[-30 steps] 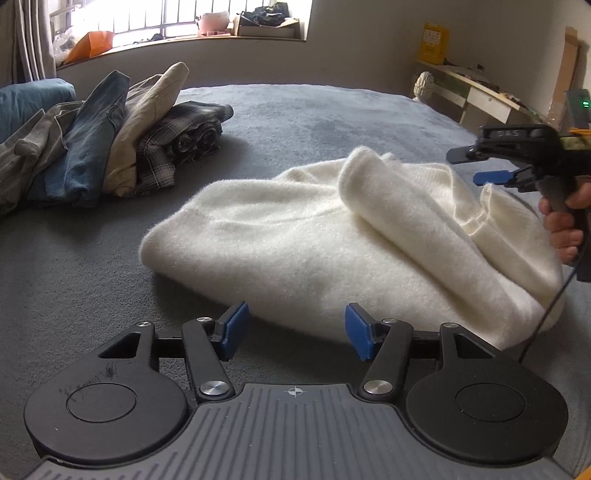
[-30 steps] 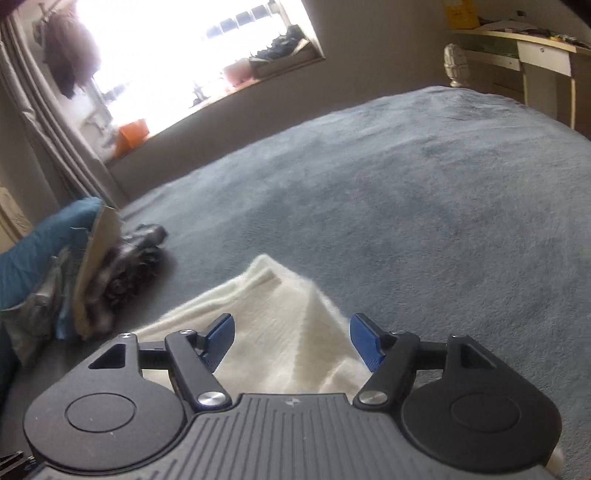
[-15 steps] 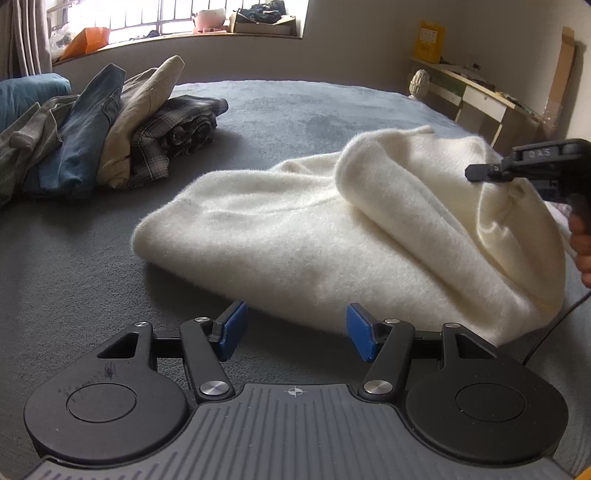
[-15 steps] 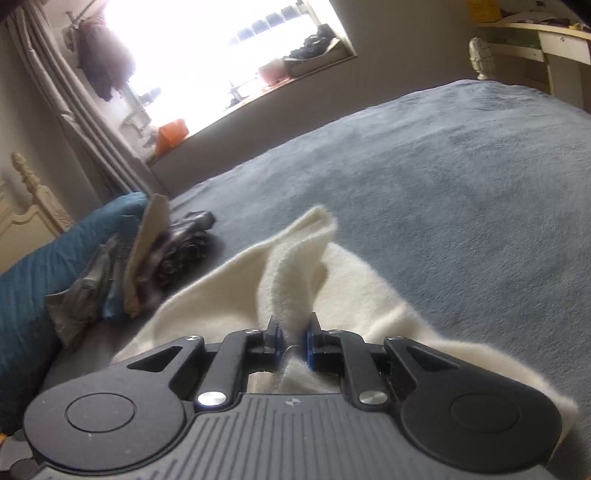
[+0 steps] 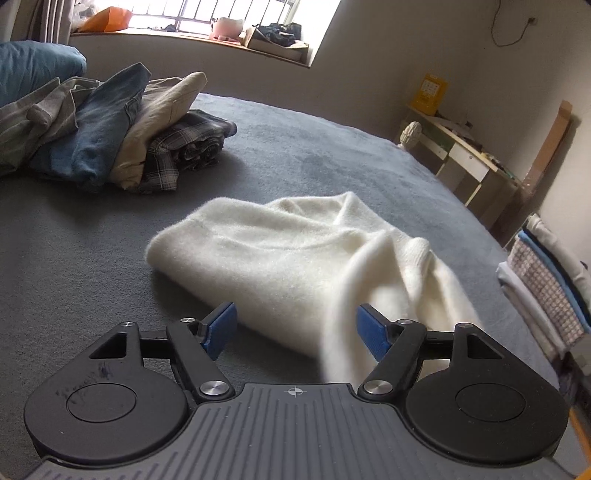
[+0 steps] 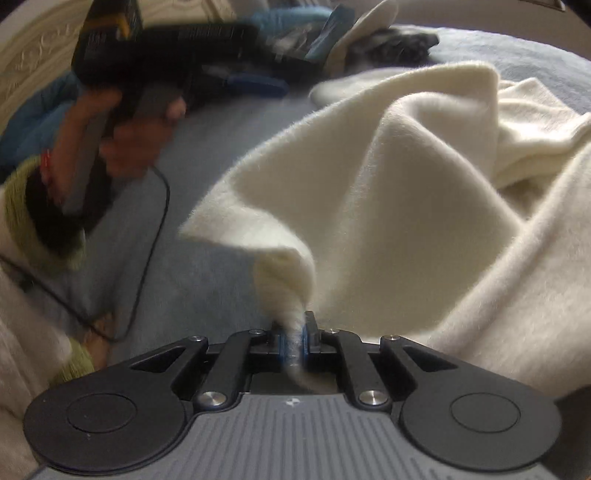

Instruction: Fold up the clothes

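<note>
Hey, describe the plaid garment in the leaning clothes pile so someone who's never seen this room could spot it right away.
On the grey bed, below the window, a row of folded clothes leans against a blue pillow. The plaid garment is the row's outermost piece, beside a beige one. It alone has a dark checked pattern.

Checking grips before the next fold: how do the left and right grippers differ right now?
The left gripper has its jaws wide apart and holds nothing; the right gripper is shut on a pinch of the cream sweater. The left one sits short of the sweater's near edge over the grey bedspread; the right one lifts a fold. Both have blue finger pads.
</note>
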`<state>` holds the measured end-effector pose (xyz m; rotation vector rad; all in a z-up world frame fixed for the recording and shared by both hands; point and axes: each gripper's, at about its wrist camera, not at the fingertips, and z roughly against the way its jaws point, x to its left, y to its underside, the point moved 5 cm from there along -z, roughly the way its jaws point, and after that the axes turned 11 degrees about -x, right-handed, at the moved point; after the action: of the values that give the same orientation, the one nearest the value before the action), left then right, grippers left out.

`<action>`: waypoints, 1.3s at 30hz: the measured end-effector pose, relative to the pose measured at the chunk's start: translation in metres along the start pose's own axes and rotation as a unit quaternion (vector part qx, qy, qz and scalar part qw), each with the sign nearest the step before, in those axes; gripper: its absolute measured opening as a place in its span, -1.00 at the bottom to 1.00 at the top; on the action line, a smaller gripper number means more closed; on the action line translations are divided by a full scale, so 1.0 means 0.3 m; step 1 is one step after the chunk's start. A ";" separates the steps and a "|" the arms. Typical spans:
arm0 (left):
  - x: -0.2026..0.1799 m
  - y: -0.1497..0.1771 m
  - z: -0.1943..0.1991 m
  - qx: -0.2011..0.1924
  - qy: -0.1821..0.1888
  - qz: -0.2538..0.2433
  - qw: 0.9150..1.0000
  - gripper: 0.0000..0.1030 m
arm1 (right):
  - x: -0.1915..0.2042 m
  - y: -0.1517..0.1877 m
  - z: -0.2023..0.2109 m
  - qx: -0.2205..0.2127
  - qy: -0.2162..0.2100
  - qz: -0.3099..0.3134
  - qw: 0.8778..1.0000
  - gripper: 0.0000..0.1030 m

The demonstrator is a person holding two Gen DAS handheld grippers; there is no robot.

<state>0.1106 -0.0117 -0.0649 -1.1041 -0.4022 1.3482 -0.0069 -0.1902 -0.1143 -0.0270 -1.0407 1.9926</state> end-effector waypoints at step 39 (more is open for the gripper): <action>-0.108 0.230 -0.061 0.106 0.113 -0.046 0.987 -0.84 | -0.459 -0.434 -0.093 -0.165 -0.010 -0.251 0.954 -0.52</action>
<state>0.0778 -0.0590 -0.1183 -1.0336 -0.1379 1.1423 0.1787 -0.2319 -0.0916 0.0723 -1.2414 1.3537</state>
